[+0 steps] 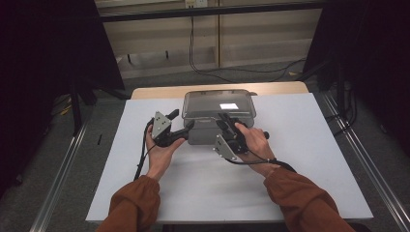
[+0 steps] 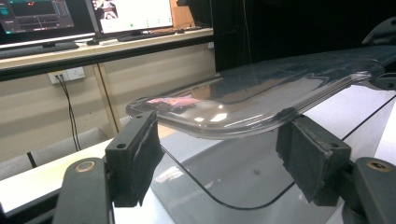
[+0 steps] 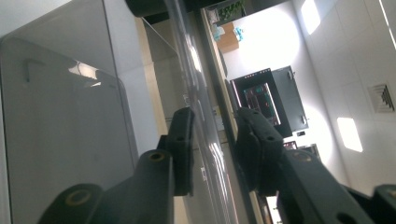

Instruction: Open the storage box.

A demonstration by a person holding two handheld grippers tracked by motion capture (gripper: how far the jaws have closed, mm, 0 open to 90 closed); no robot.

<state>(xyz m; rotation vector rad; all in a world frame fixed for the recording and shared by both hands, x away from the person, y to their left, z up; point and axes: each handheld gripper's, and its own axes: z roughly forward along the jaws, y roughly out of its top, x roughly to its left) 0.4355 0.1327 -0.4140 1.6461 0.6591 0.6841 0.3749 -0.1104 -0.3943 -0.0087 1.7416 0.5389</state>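
Straddling the lid's [image 2: 261, 100] front edge, the left gripper [image 2: 224, 158] stands with jaws fairly wide; pads sit either side under the rim, not pressing it. The right gripper [image 3: 212, 154] has its jaws narrow around the lid's thin edge, which runs between the pads; can't tell whether they actually pinch it.

The lid is clear, glossy plastic with rounded corners and a raised lip, sitting on a grey translucent box [image 1: 205, 133] at the far middle of the white table [image 1: 300, 159]. Pads look like rough black foam.

In the high view the person's hands cover both jaw tips at the box's near edge. Box contents are unreadable through glare on the lid.
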